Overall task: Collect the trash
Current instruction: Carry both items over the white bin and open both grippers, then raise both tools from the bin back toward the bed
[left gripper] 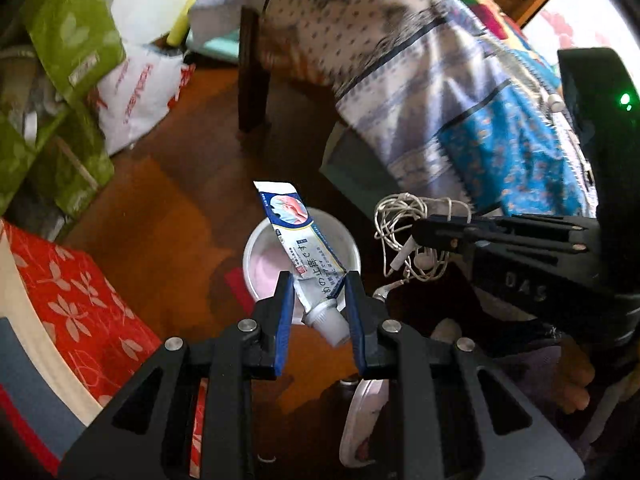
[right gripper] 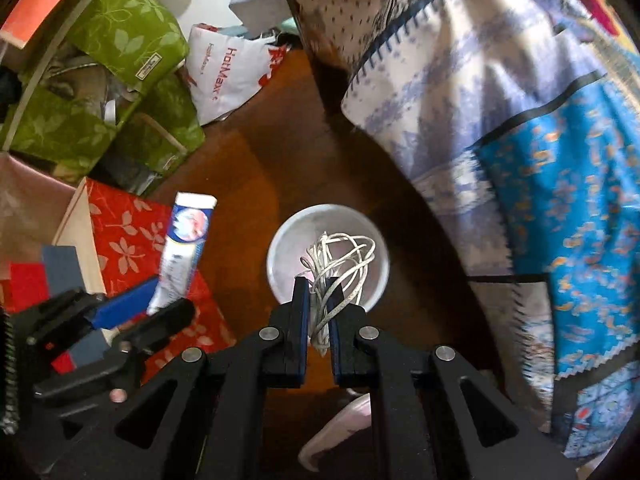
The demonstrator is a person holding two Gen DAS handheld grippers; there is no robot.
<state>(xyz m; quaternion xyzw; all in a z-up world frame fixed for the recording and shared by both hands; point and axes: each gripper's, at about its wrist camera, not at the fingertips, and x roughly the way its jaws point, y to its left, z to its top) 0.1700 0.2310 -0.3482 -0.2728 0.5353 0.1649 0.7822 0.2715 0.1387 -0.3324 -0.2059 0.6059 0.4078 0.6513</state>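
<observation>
Left fingers [left gripper: 316, 280] pinch a tube [left gripper: 298, 240], right fingers [right gripper: 319, 286] tangled earphones [right gripper: 340, 260], above wooden floor [left gripper: 180, 200].

Dim room, window glare upper right, motion blur, fisheye-warped edges.

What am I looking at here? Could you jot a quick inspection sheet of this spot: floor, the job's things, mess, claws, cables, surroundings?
Surface: brown wooden floor.
Job's things: crumpled white-and-blue ointment tube; tangled white earphone cord; round white bin with pink liner below both.
Clutter: green leaf-print bags, white plastic shopping bag, red leaf-print box.
Claws: left claw clamps the tube; right claw shut on the cord.
Cables: only the earphone cord.
Surroundings: patterned blue-and-white quilt hanging at right.
</observation>
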